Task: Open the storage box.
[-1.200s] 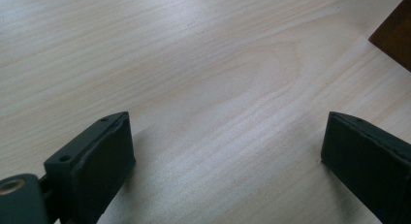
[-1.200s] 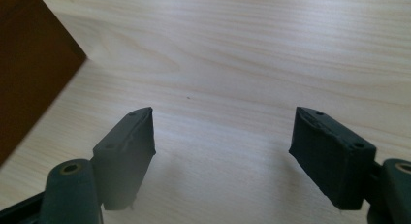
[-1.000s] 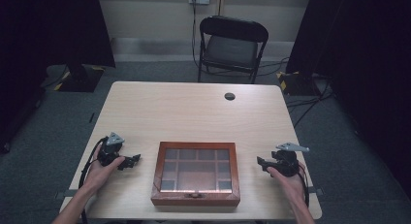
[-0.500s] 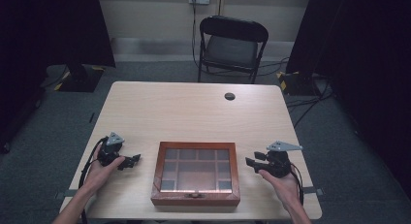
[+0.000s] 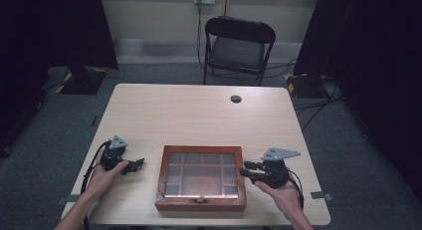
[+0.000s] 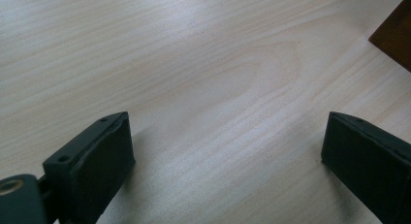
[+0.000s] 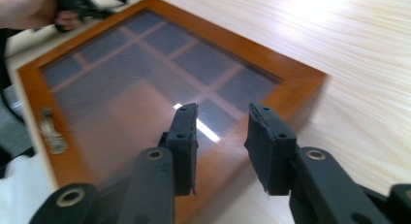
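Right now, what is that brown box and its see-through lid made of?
The box looks like wood with a glossy reddish-brown varnish: its frame is shiny. The lid's pane seems to be glass or clear plastic: it reflects light, and compartments show through it. The front handle looks like metal.

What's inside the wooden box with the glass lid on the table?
Through the glass lid of the wooden box, wooden dividers form a grid of compartments. No contents can be made out; glare and dim glass hide the compartment floors. The lid is shut, with a metal clasp at the front edge.
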Motion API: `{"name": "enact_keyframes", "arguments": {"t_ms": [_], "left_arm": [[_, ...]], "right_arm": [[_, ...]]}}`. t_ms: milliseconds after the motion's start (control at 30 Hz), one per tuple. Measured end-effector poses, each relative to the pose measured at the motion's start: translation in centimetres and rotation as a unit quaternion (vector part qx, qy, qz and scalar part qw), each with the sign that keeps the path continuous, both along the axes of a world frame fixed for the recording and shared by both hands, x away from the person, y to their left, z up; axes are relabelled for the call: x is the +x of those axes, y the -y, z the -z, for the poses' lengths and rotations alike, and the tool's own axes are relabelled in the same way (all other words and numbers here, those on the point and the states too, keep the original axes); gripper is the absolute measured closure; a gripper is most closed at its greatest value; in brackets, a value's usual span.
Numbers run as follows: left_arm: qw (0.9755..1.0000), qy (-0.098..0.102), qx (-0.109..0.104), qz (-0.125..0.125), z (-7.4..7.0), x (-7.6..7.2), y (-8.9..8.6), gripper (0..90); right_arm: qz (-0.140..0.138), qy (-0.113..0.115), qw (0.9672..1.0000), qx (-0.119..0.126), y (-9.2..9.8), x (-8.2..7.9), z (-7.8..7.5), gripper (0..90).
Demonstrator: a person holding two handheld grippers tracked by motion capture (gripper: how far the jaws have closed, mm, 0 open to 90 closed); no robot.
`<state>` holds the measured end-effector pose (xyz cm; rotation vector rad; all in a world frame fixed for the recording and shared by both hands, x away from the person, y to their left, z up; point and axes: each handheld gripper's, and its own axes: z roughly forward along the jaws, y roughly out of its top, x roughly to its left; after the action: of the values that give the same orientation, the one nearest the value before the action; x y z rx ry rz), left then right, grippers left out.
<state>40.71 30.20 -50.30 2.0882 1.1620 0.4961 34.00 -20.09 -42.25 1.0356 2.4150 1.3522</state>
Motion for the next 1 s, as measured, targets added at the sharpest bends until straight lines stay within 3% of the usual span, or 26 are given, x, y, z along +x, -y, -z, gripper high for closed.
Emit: {"name": "enact_keyframes", "arguments": {"t_ms": [67, 300, 500, 533, 833, 1000], "left_arm": [[1.0000, 0.000, 0.000, 0.000, 0.0, 0.0, 0.0, 3.7], [1.0000, 0.000, 0.000, 0.000, 0.0, 0.0, 0.0, 3.7], [1.0000, 0.000, 0.000, 0.000, 0.0, 0.0, 0.0, 3.7], [1.0000, 0.000, -0.001, 0.000, 0.0, 0.0, 0.0, 3.7], [1.0000, -0.003, -0.002, -0.003, 0.0, 0.0, 0.1, 4.1], [1.0000, -0.007, 0.004, -0.002, -0.4, -0.1, 0.2, 9.1]], "right_arm": [[-0.030, -0.002, 0.9995, 0.002, -1.2, -0.4, -0.2, 66.7], [-0.083, -0.004, 0.9966, 0.003, -3.5, -1.3, -0.4, 71.3], [-0.131, -0.006, 0.9914, 0.002, -5.4, -2.1, -0.4, 74.4], [-0.145, -0.006, 0.9893, -0.002, -6.0, -2.3, -0.3, 75.3], [-0.188, -0.013, 0.9820, -0.005, -8.0, -2.8, 0.3, 78.8], [-0.208, -0.019, 0.9778, -0.013, -8.9, -2.9, 0.8, 79.4]]}}
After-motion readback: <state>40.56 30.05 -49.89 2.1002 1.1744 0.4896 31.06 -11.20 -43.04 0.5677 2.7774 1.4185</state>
